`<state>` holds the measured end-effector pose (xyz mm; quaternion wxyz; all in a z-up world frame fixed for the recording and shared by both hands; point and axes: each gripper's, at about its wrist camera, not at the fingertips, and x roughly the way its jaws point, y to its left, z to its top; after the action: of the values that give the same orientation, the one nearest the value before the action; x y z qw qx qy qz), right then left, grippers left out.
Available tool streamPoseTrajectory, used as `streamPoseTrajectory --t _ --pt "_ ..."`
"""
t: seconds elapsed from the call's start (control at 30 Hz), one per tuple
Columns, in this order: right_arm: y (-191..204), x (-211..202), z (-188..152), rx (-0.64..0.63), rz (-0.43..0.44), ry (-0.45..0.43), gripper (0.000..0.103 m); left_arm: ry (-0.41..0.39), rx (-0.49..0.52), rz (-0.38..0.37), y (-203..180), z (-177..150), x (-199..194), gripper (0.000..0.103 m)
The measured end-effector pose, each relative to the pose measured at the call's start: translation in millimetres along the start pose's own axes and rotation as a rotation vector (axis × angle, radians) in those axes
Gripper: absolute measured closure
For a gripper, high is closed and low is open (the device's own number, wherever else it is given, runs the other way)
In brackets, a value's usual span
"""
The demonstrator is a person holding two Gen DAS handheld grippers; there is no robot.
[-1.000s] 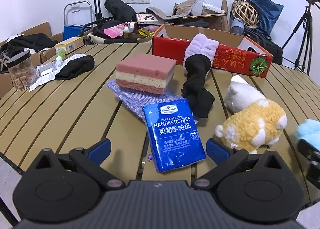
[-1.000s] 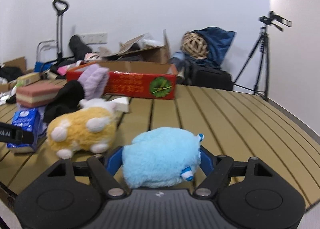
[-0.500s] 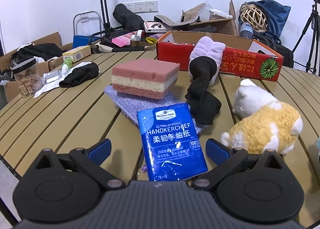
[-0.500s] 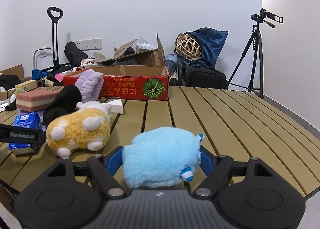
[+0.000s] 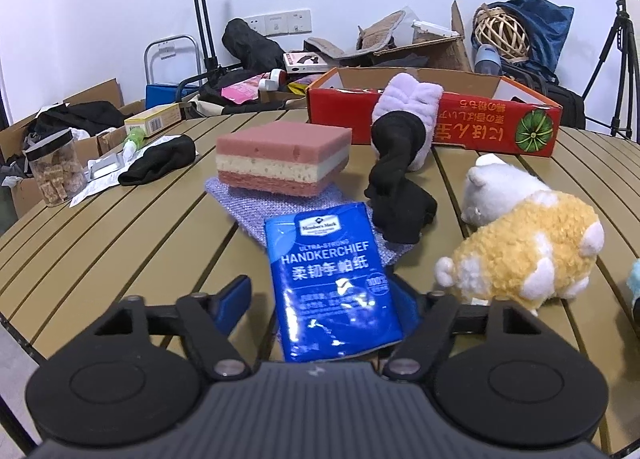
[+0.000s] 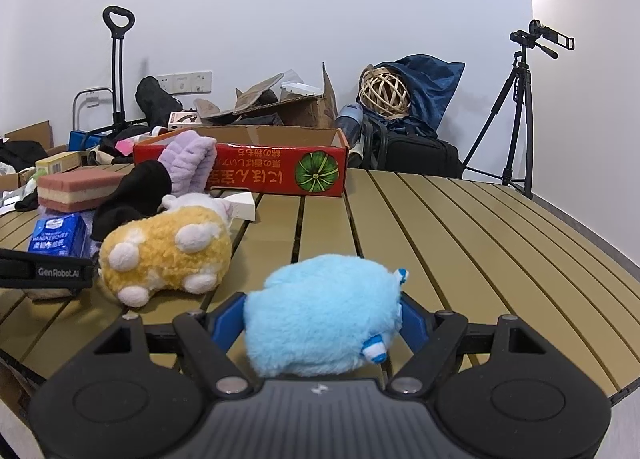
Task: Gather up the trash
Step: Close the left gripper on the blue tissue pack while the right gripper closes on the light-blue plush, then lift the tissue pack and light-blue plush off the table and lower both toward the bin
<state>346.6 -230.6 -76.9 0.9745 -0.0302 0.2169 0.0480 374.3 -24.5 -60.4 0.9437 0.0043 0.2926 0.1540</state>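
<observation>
1. The blue handkerchief packet (image 5: 334,287) lies flat between the fingers of the left gripper (image 5: 324,301), partly on a purple cloth (image 5: 256,211) on the slatted table (image 5: 120,243).
2. The jaws of the left gripper have just been closing around the packet; the left pad (image 5: 232,299) is seen clear of it, so no grip is judged made yet.
3. A blue plush toy (image 6: 324,323) is clamped between the pads of the right gripper (image 6: 322,325), low over the table.
4. Ahead of both tools, a red cardboard box (image 5: 496,127) stands open-topped, probably as the collection bin.
5. A yellow plush toy (image 5: 520,251) lies just right of the left gripper.
</observation>
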Motion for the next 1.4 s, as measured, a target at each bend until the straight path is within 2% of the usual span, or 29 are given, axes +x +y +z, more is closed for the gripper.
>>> streamPoseTrajectory --t 0.2,0.87,1.4 --pt "1.1 0.4 -1.8 -0.004 0.003 0.003 0.025 -0.005 -0.016 -0.001 3.0 0.9 -3.8 0.048" --pt "4.5 -10.3 -3.2 -0.032 0.018 -0.021 0.025 -0.047 0.008 -0.035 7.9 0.2 -25.8 0.049" --pt "7.7 -40.7 -2.9 -0.062 0.078 -0.065 0.025 -0.068 0.013 -0.116 24.4 1.0 -55.1 0.049"
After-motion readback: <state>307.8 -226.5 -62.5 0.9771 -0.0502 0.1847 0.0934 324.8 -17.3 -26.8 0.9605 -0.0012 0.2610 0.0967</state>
